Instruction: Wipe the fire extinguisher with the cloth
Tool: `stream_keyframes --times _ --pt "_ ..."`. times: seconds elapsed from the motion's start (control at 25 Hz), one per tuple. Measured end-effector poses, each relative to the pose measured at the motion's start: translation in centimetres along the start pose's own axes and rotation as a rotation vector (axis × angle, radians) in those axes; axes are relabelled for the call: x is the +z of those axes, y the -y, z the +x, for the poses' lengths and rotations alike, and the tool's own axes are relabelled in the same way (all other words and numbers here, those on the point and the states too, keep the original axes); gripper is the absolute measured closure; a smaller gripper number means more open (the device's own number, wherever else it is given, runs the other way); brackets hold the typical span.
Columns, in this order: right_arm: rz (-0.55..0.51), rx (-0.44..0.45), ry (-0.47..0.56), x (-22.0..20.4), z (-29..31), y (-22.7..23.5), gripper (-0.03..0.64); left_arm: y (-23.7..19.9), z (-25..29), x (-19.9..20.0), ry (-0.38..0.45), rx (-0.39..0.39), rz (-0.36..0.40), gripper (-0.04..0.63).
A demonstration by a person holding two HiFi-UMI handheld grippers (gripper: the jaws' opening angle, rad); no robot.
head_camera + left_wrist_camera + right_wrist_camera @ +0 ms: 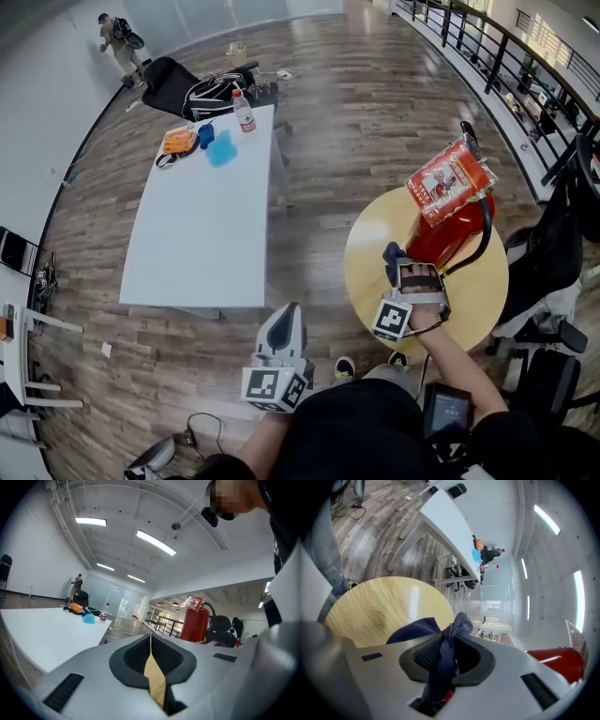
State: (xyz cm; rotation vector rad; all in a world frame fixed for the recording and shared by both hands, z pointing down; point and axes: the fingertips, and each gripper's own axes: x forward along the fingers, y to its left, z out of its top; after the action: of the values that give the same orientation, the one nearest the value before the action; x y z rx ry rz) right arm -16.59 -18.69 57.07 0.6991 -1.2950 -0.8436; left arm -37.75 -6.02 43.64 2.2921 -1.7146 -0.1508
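A long white table [202, 216] fills the left of the head view. Its near part is bare, and a bottle [244, 111] and small orange and blue items sit at its far end. A strip of wooden floor [375, 103] runs between this table's right edge and a round wooden table [375, 248], and widens into open floor further back.

The left gripper [281, 342] is held low in the middle, over the floor near the white table's near corner. It touches nothing. Its jaws are closed together with nothing between them.

To the right, the right gripper [412, 277] reaches over the round table's near edge. Its jaws are clamped on a bunched dark blue cloth [391, 255], which sticks out past the tips.

The red fire extinguisher [445, 239] stands upright on the right half of the round table, just beside the cloth. Whether they touch is unclear. The left half of the tabletop is bare. A dark chair [553, 253] crowds the right edge, and a black railing [487, 47] curves along the far right.
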Motion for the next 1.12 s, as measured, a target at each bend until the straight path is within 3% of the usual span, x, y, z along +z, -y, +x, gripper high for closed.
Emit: stream_keyframes --times 0.12,0.28,0.56,0.68,0.88,1.04,1.12 --pt "0.095 -0.105 0.057 -0.5 -3.4 5.2 0.54 1.4 0.9 0.0 0.002 -0.049 0.002 0.566" --pt "0.112 -0.289 0.096 -2.6 -8.5 12.3 0.539 3.6 2.6 0.1 0.0 -0.126 0.012 0.566" --pt "0.156 -0.622 0.207 -6.9 -14.9 16.2 0.54 6.5 4.8 0.0 -0.011 -0.223 0.024 0.566" --pt "0.362 -0.72 0.305 -10.5 -17.6 17.5 0.54 7.4 5.3 -0.3 -0.022 -0.247 0.029 0.566" --pt "0.754 -0.683 0.606 -12.8 -20.1 19.4 0.54 8.3 6.0 -0.4 -0.027 -0.266 0.036 0.566" --pt "1.087 -0.672 0.767 -16.6 -20.8 19.8 0.54 8.3 6.0 -0.3 -0.031 -0.255 0.043 0.566" --pt "1.201 -0.65 0.84 -18.6 -20.4 19.9 0.54 8.1 6.2 -0.2 -0.036 -0.246 0.047 0.566"
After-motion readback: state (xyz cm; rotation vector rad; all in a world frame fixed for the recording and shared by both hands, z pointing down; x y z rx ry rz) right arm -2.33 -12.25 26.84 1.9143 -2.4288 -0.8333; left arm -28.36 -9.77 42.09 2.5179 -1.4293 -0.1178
